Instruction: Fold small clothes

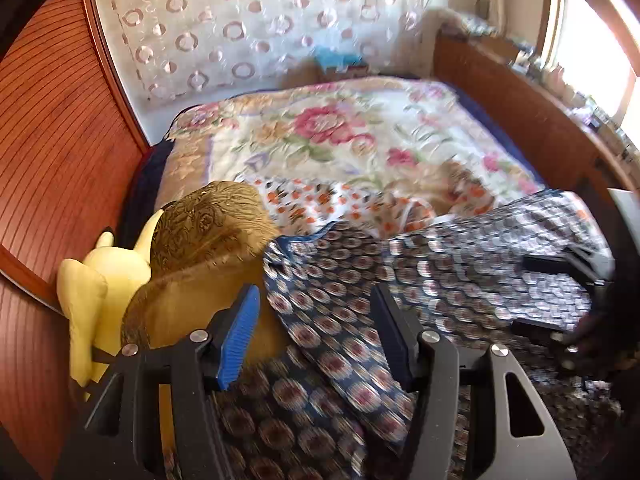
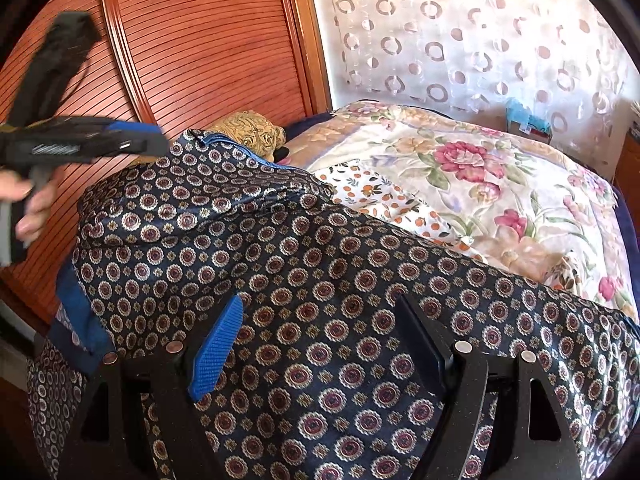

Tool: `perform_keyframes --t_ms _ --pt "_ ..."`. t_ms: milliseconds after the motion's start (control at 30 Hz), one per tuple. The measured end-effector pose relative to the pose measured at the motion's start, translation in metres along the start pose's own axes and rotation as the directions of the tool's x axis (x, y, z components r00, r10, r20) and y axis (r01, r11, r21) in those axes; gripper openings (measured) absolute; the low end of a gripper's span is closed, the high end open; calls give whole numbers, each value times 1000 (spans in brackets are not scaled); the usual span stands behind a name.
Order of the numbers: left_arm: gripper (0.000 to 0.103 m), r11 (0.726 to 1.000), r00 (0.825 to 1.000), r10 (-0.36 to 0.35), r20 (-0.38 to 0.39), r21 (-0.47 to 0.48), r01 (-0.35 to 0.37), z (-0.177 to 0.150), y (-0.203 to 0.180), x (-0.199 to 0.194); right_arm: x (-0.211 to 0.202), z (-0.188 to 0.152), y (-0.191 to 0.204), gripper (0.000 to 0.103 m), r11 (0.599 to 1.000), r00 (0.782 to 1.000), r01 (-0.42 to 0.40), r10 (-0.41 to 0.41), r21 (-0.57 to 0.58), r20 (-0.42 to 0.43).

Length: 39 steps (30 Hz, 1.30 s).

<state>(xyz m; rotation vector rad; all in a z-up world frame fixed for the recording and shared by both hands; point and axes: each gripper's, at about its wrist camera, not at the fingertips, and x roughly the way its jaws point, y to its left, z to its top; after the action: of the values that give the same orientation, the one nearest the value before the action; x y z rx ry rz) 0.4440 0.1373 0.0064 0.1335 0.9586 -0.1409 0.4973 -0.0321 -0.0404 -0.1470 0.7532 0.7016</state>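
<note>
My left claw (image 1: 316,312) stands half open, gripping nothing, over the navy silky medallion-print garment (image 1: 340,304). My right claw (image 2: 324,332) gapes wide and empty above the same cloth, which lies across the floral-quilted bed (image 2: 500,184) beside a gold brocade cushion (image 1: 208,228).

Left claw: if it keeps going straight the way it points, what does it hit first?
Most likely the navy patterned garment lying between and just ahead of the open left claw. The gold cushion sits off to its left, outside that line. Depth is hard to judge through the blur.
</note>
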Motion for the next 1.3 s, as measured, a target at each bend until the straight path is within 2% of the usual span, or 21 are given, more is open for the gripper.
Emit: perform_keyframes --t_ms 167,233,267,367,433,633,733,800,867,933,967,1000,1100,1200,1300 --pt "37 999 998 40 -43 5 -40 4 4 23 -1 -3 -6 80 1000 1000 5 -5 16 -3" --pt "22 999 998 49 -28 12 -49 5 2 21 -3 -4 -8 80 1000 1000 8 -8 22 -2" --pt "7 998 998 55 -16 16 -54 5 0 19 -4 -4 -8 80 1000 1000 11 -11 24 -1" --pt "3 998 999 31 26 50 -32 4 -13 2 -8 -5 -9 80 999 1000 19 -19 30 3" --pt "2 997 998 -5 65 81 0 0 -28 -20 -11 -7 -8 80 999 1000 27 -27 34 7" --pt "1 983 986 -126 109 148 109 -18 -67 -76 -28 -8 -5 80 997 998 50 -52 53 33" --pt "1 977 984 -119 131 191 93 -28 -79 -96 -37 -9 0 80 997 998 47 -50 58 42" --pt "2 978 985 -95 143 198 65 -30 -77 -99 -42 -9 6 80 997 997 53 -55 48 47" --pt "2 982 991 -36 130 188 11 -25 -69 -91 -45 -10 10 80 998 997 54 -56 39 51" --pt "22 985 995 -17 102 173 -1 -23 -61 -80 -49 -11 15 80 998 997 48 -50 30 58" --pt "46 987 996 -27 90 157 13 -21 -56 -74 -50 -11 18 80 999 997 49 -50 23 60" --pt "57 989 996 -36 83 149 23 -21 -53 -69 -51 -12 16 80 999 997 49 -50 19 61" --pt "59 991 999 3 45 131 -9 -17 -43 -47 -52 -16 15 80 999 998 39 -40 17 54" --pt "59 991 997 71 33 115 -75 -11 -32 -25 -51 -17 10 80 999 998 39 -39 15 46" --pt "59 992 996 92 -7 88 -91 -3 -19 -4 -49 -16 5 80 999 999 36 -37 24 39"
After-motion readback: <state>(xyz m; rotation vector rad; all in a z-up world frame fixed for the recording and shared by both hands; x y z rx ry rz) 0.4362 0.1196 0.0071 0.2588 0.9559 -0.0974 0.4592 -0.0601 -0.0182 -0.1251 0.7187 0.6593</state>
